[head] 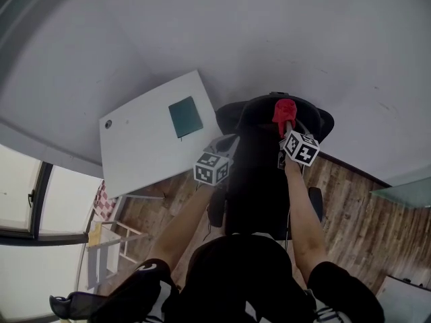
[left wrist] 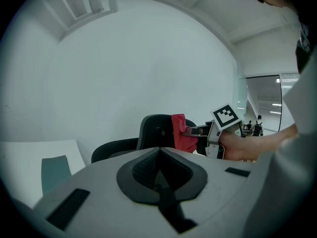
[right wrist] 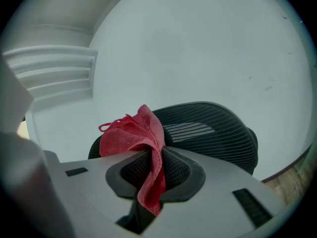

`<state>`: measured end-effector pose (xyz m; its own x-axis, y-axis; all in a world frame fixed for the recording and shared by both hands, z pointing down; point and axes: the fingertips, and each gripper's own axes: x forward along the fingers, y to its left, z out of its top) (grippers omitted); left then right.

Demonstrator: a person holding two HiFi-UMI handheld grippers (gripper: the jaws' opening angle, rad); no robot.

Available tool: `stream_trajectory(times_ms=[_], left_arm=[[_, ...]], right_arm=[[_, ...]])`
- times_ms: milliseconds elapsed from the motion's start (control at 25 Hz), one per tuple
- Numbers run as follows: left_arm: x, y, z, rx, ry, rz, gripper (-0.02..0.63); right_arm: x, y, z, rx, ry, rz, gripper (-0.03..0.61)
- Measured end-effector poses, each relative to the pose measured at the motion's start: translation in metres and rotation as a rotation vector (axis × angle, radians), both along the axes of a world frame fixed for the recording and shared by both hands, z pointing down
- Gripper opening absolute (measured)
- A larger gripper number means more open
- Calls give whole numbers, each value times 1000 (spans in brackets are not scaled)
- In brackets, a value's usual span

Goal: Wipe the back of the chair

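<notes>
Left of the chair [head: 259, 180] stands a white table [head: 145, 153], with a dark teal flat pad [head: 185, 116] lying on the part of the top nearest the chair. Next comes the left gripper [head: 225, 147], held just beside the chair's left edge. In the left gripper view its jaws are closed together with nothing between them [left wrist: 159, 175], and they point toward the black backrest [left wrist: 157, 131] without touching it. The chair itself is black with a ribbed mesh back [right wrist: 213, 133], and the person stands behind it with both forearms reaching over it. At the top of the chair's back sits the red cloth [head: 284, 110], bunched into a loose wad. From the left gripper view the cloth [left wrist: 182, 133] overlaps the right edge of the upper backrest, though whether it presses on the mesh cannot be told. The right gripper [head: 287, 121] holds it: in the right gripper view the jaws are clamped on a fold of the cloth [right wrist: 133, 135], one tail hanging down between them [right wrist: 153, 175]. Right of the chair lies wood-plank floor [head: 357, 207], running up to a pale wall [head: 350, 59].
</notes>
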<state>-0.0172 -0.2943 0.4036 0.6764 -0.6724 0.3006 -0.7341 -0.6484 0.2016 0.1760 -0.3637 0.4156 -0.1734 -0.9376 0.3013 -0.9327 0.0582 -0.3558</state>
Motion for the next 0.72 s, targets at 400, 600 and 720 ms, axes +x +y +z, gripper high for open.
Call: stream_trajectory(times_ms=[400,600,720], left_arm=[[34,9,-5,0,-12,29,25],[34,16,-1,-16,-13,22,25],[30,20,4,-29,-13,20,25]], right_arm=[[80,27,-3,18,-23,133,71],[101,44,-3,35,-30,176,72],[109,56,0,33,-44,210,72]])
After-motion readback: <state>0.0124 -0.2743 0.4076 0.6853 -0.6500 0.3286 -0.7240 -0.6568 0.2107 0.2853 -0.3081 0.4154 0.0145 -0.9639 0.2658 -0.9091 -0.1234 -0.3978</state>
